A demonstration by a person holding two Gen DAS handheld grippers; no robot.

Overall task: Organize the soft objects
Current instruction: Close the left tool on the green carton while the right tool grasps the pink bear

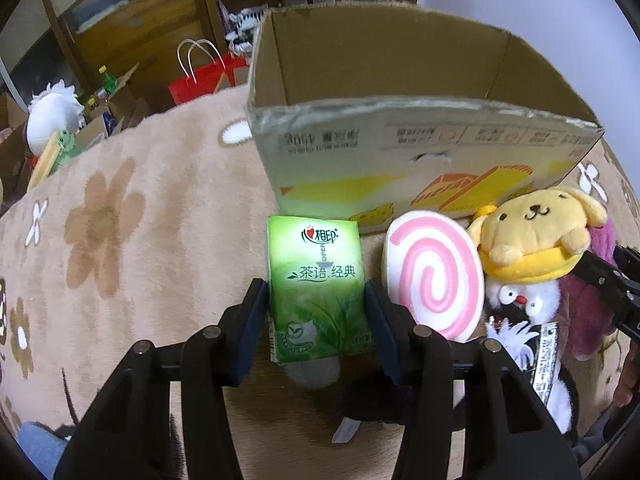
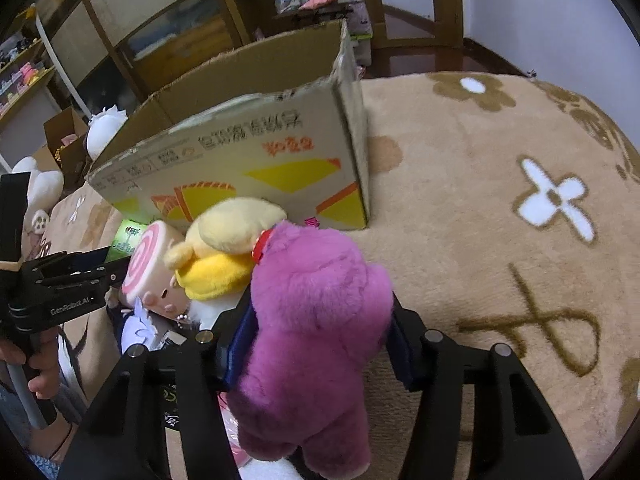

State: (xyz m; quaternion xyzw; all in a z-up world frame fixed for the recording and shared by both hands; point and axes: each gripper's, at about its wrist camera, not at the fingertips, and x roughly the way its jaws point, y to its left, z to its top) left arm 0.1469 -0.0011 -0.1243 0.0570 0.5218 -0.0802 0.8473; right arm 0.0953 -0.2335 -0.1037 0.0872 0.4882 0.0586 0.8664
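My left gripper [image 1: 316,300] is shut on a green tissue pack [image 1: 316,288], held upright just in front of the open cardboard box [image 1: 400,120]. To its right lie a pink-swirl round cushion [image 1: 436,276], a yellow dog plush [image 1: 536,232] and a white plush [image 1: 520,300]. My right gripper [image 2: 320,320] is shut on a purple bear plush [image 2: 312,328] next to the box [image 2: 248,148]. The swirl cushion [image 2: 148,256] and the yellow plush [image 2: 228,248] also show in the right wrist view, with the left gripper [image 2: 104,260] at the left.
Everything rests on a beige flower-patterned blanket [image 1: 120,240], which stretches out to the right [image 2: 500,220]. A red paper bag [image 1: 200,80], a white plush [image 1: 52,116] and wooden shelves [image 2: 140,20] stand behind.
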